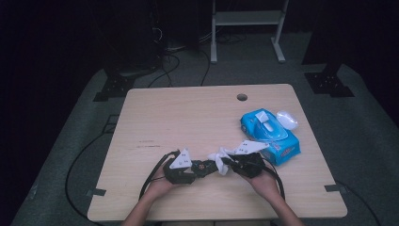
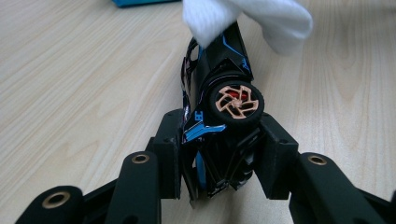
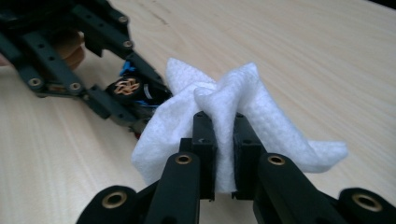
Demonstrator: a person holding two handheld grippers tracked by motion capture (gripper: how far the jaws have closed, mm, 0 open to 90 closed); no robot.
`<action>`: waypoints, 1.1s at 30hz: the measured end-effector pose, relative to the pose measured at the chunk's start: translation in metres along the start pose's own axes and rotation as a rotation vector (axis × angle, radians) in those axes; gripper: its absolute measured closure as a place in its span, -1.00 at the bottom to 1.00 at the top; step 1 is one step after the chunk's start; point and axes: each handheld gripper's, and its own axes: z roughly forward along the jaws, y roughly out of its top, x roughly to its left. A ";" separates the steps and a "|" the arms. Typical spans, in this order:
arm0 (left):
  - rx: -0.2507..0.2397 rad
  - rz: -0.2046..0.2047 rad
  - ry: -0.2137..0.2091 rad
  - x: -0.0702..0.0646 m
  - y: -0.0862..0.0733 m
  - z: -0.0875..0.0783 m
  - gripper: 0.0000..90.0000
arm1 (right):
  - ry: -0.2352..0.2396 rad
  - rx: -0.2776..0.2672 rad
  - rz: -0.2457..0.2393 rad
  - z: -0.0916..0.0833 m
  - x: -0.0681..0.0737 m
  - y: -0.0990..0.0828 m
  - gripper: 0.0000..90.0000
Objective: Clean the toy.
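Two tongs meet over the desk [image 1: 155,117]: left tongs [image 2: 219,140] clamp a black toy car [image 2: 217,84], steadying it w/ nose outward, while right tongs [image 3: 225,135] pinch a white wipe [image 3: 243,107] against its body, apparently for cleaning; blue wipes pack [image 1: 270,134] sits at right.

In the left gripper view the white wipe [image 2: 247,21] covers the far end of the toy car [image 2: 219,93] at 12 o'clock, and the frame's top edge cuts the wipe off. A blue packet [image 2: 144,2] at 11 o'clock is cropped to a sliver. In the high view the car [image 1: 203,166] between the tongs is too small to make out.
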 end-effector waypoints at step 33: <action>-0.001 -0.006 -0.010 0.003 -0.002 -0.002 0.29 | 0.027 0.016 -0.089 0.020 0.019 0.018 0.83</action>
